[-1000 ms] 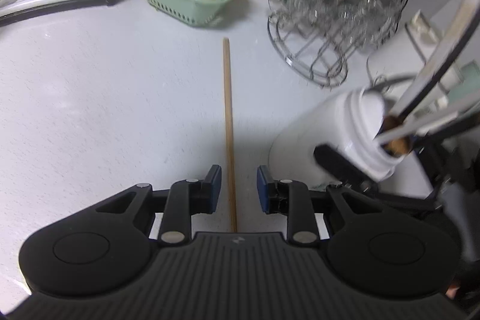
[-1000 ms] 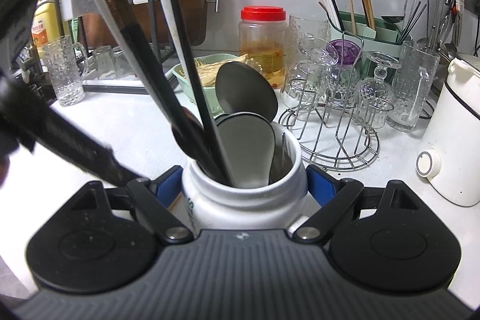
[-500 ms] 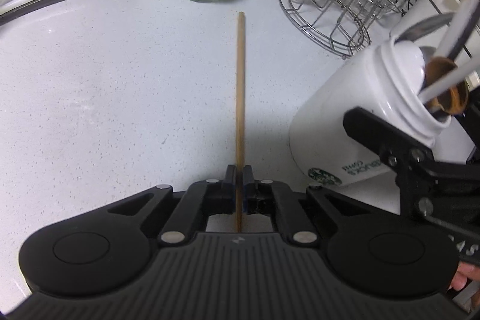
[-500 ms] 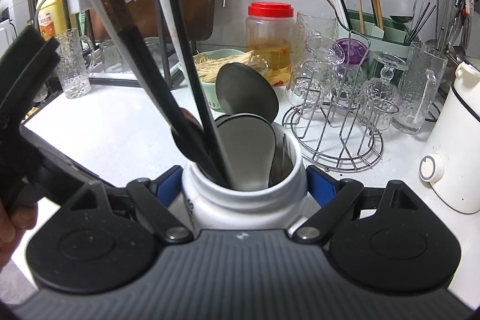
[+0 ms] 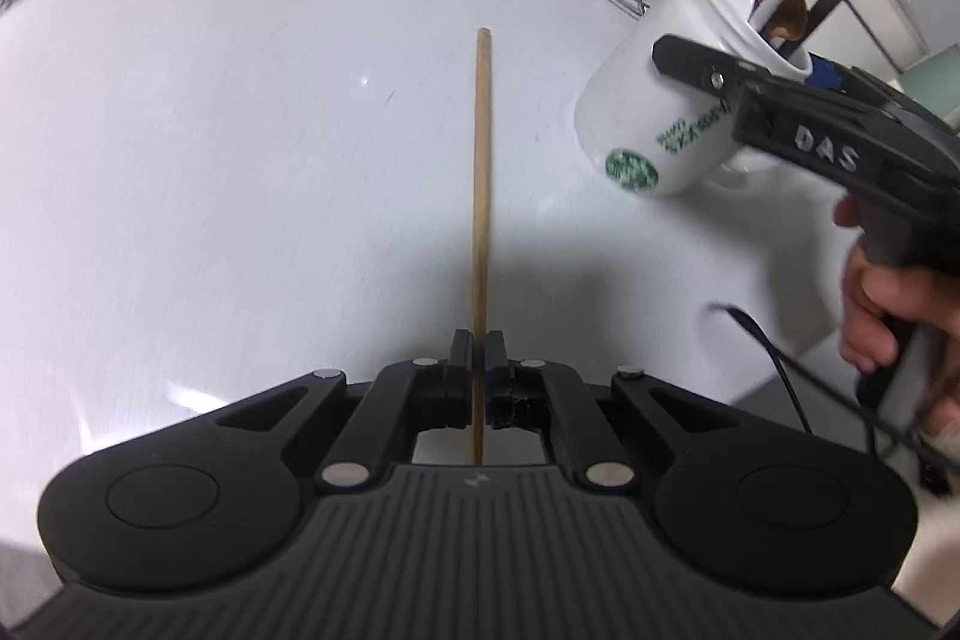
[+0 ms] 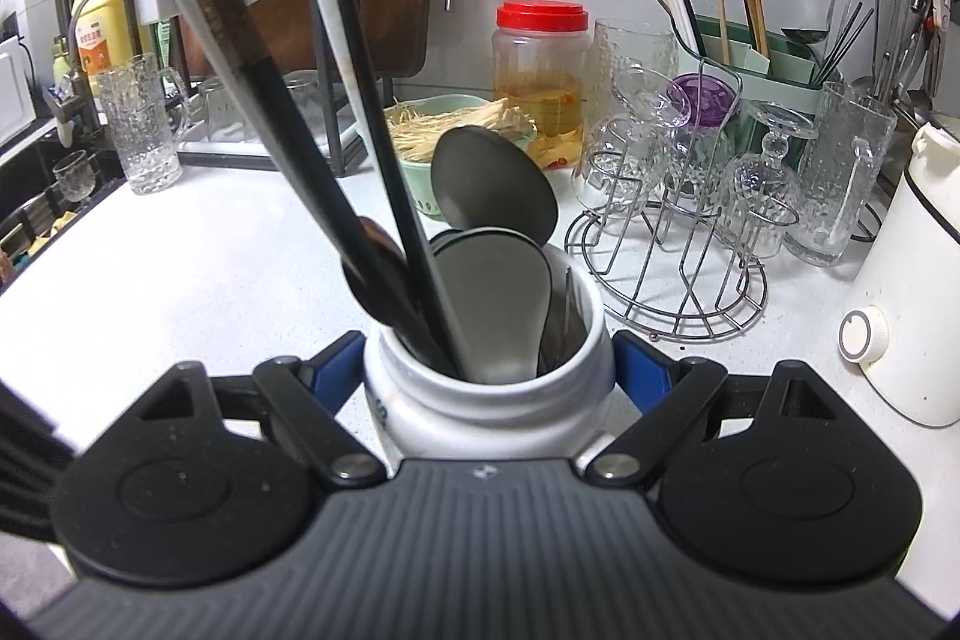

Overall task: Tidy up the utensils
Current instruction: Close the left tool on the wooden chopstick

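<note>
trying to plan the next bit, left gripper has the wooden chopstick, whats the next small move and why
Probably swing the wooden chopstick toward the mouth of the white jar. The left gripper is shut on its near end, and the right gripper holds the jar tilted, with other utensils already standing in it, so there seems little left but to bring the tip over.

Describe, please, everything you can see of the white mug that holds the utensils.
The white mug looks like glazed ceramic, with a green round logo and green lettering on its side. It leans tilted over the white counter, clamped near its rim between the blue pads of the right gripper. Inside stand dark and white chopsticks and metal spoons. The wooden chopstick is apart from it.
</note>
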Demonstrator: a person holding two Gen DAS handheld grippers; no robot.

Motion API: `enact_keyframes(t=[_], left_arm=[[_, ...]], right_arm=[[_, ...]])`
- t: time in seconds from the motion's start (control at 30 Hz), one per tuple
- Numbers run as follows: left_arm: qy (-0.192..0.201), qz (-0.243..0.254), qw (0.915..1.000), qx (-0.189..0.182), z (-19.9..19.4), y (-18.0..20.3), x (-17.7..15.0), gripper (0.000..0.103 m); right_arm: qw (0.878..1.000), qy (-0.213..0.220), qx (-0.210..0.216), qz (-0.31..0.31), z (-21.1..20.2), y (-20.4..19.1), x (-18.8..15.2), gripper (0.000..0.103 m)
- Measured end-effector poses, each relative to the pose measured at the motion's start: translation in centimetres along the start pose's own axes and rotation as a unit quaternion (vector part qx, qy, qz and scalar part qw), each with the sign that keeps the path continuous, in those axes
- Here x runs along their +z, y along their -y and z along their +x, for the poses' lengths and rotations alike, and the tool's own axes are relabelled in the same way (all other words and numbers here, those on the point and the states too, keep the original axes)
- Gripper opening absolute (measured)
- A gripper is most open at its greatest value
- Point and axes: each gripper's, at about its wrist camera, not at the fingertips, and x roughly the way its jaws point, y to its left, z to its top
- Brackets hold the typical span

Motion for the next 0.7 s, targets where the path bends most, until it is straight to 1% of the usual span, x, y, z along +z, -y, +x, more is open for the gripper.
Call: enact_keyframes(t=[0.17, 0.27, 0.4, 0.57, 0.7], left_arm=[[-0.001, -0.013, 0.9999, -0.007, -1.5, -0.6, -1.6, 0.004], [-0.003, -0.022, 0.9996, -0.017, -1.7, -0.8, -2.4, 0.004], [-0.004, -0.035, 0.9992, -0.017, -1.9, -1.1, -3.7, 0.004], [-0.017, -0.05, 0.9984, -0.022, -0.8, -1.1, -4.5, 0.004], [-0.012, -0.067, 0.9976, -0.013, -0.7, -1.3, -5.0, 0.005]], right_arm=[[1.0, 0.002, 0.0, -0.002, -0.1, 0.0, -0.1, 0.09], [1.0, 0.0, 0.001, -0.004, -0.1, 0.0, 0.0, 0.09], [1.0, -0.003, 0.004, -0.006, 0.0, 0.1, 0.1, 0.09], [1.0, -0.003, 0.009, -0.01, 0.0, 0.2, 0.1, 0.09], [1.0, -0.002, 0.013, -0.016, 0.0, 0.2, 0.0, 0.09]])
